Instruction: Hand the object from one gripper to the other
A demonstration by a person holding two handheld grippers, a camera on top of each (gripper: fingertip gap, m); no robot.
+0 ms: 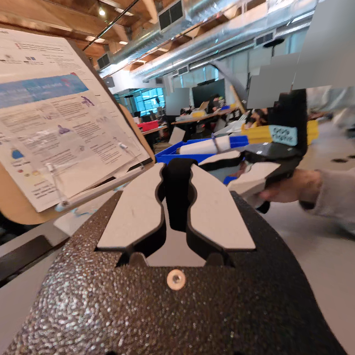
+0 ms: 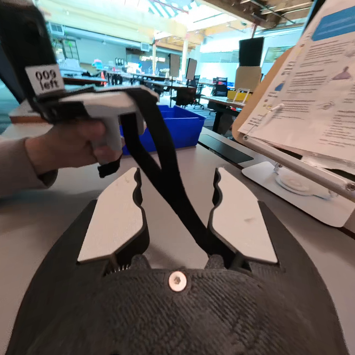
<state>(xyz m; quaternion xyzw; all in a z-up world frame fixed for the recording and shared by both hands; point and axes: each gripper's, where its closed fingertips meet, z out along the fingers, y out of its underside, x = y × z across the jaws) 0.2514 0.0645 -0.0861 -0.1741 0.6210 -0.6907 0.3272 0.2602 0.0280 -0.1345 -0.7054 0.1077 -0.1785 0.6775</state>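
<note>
Hanging from the left tool (image 2: 146, 99), the black strap (image 2: 169, 178) reaches the spread right tool (image 2: 177, 179).

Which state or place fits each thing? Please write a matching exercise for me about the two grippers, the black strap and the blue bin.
Things:
1. left gripper
2. right gripper
3. black strap
4. blue bin

States or places:
A. open
B. on the table, behind the grippers
C. shut on the strap
D. hangs down between two open fingers

Pairs: 1-C, 2-A, 3-D, 4-B
</note>
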